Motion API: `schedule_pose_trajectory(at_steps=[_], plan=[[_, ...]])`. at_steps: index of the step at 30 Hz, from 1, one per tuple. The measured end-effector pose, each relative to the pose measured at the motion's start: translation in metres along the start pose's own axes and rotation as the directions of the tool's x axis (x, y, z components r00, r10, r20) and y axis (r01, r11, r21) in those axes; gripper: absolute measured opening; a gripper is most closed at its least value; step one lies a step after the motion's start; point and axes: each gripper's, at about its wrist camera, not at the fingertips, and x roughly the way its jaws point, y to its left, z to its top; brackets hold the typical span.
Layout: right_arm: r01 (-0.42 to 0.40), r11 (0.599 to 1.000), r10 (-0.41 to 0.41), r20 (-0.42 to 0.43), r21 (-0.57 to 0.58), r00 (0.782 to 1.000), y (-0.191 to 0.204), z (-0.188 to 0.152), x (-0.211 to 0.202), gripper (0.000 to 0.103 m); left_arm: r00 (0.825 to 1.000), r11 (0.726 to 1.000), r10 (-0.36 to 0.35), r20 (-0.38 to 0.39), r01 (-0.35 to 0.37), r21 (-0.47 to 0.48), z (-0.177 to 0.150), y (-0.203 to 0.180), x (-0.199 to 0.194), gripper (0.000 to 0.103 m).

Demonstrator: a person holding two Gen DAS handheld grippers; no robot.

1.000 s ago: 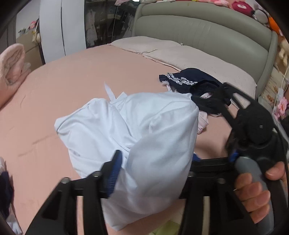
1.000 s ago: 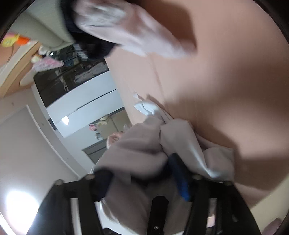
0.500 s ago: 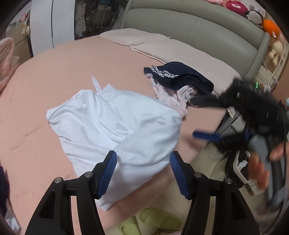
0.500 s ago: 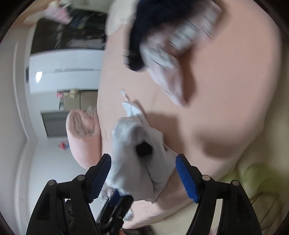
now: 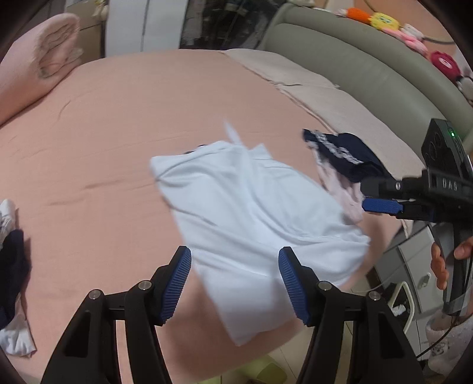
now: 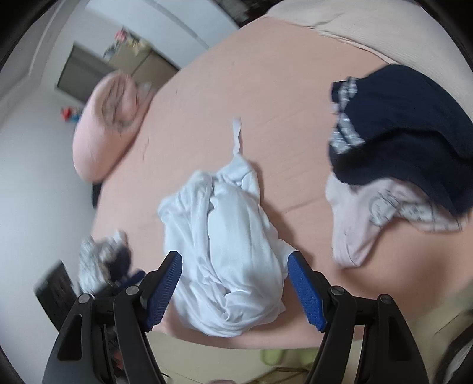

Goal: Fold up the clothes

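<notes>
Released white garment (image 5: 251,212) lies beside "DAS"-marked right claw (image 5: 381,196).

white garment (image 5: 251,212) on pink bed (image 5: 118,124)

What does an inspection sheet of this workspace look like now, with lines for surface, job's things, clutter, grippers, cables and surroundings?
Surface: pink bed sheet, a few creases.
Job's things: white garment lies loose and bunched near the bed's edge; navy garment lies on a pale pink garment beside it.
Clutter: a small pile of dark and white clothes at the left edge; pink cushion at the far corner.
Grippers: left hand-held gripper open, empty; right hand-held gripper open, empty, above the white garment.
Cables: thin cables beside the bed.
Surroundings: grey-green headboard with soft toys; green slippers on the floor.
</notes>
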Motion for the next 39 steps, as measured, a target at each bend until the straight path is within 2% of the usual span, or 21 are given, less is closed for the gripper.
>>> schedule_pose_trajectory(at_steps=[3, 6, 9, 12, 15, 18, 23, 24, 26, 29, 32, 35, 37, 39], plan=[[0.008, 1.000, -0.009, -0.046, -0.026, 0.999, 0.004, 0.010, 0.024, 0.074, 0.998, 0.994, -0.058, -0.036, 0.055, -0.092, -0.005, 0.020, 0.009, 0.059], [0.054, 0.996, -0.059, -0.074, -0.067, 0.996, 0.004, 0.025, 0.044, 0.074, 0.985, 0.966, -0.160, -0.062, 0.143, -0.217, -0.011, 0.041, 0.019, 0.060], [0.144, 0.976, -0.150, -0.028, -0.164, 0.988, 0.023, 0.026, 0.041, 0.074, 0.976, 0.938, -0.209, -0.066, 0.181, -0.295, -0.016, 0.053, 0.026, 0.060], [0.225, 0.901, -0.216, 0.067, -0.372, 0.974, 0.068, 0.024, 0.031, 0.074, 0.978, 0.930, -0.202, -0.057, 0.174, -0.325, -0.014, 0.059, 0.032, 0.060], [0.272, 0.808, -0.263, 0.093, -0.523, 0.960, 0.100, 0.026, 0.040, 0.074, 0.978, 0.927, -0.197, -0.062, 0.166, -0.337, -0.010, 0.060, 0.042, 0.060], [0.288, 0.742, -0.295, 0.091, -0.606, 0.951, 0.118, 0.031, 0.057, 0.074, 0.975, 0.920, -0.209, -0.076, 0.170, -0.353, -0.007, 0.058, 0.054, 0.060], [0.350, 0.626, -0.388, 0.111, -0.697, 0.915, 0.133, 0.032, 0.091, 0.074, 0.973, 0.920, -0.215, -0.081, 0.174, -0.351, -0.004, 0.049, 0.064, 0.060], [0.357, 0.611, -0.404, 0.109, -0.706, 0.908, 0.124, 0.029, 0.091, 0.074, 0.974, 0.925, -0.210, -0.085, 0.170, -0.341, -0.003, 0.047, 0.064, 0.060], [0.375, 0.581, -0.453, 0.096, -0.722, 0.886, 0.121, 0.029, 0.105, 0.074, 0.975, 0.933, -0.202, -0.094, 0.162, -0.323, -0.001, 0.044, 0.066, 0.060], [0.478, 0.510, -0.547, 0.158, -0.715, 0.822, 0.108, 0.036, 0.118, 0.074, 0.976, 0.940, -0.195, -0.102, 0.156, -0.305, -0.001, 0.043, 0.068, 0.060], [0.518, 0.572, -0.559, 0.160, -0.636, 0.814, 0.086, 0.057, 0.111, 0.074, 0.975, 0.944, -0.191, -0.111, 0.152, -0.294, -0.006, 0.045, 0.070, 0.060], [0.534, 0.628, -0.560, 0.147, -0.567, 0.815, 0.066, 0.073, 0.105, 0.074, 0.977, 0.950, -0.182, -0.113, 0.145, -0.277, -0.008, 0.044, 0.070, 0.060], [0.548, 0.640, -0.565, 0.153, -0.538, 0.810, 0.056, 0.078, 0.102, 0.074, 0.978, 0.956, -0.172, -0.117, 0.137, -0.261, -0.009, 0.043, 0.069, 0.060], [0.571, 0.628, -0.582, 0.168, -0.529, 0.796, 0.050, 0.078, 0.100, 0.074, 0.979, 0.960, -0.164, -0.122, 0.130, -0.248, -0.010, 0.043, 0.068, 0.060]])
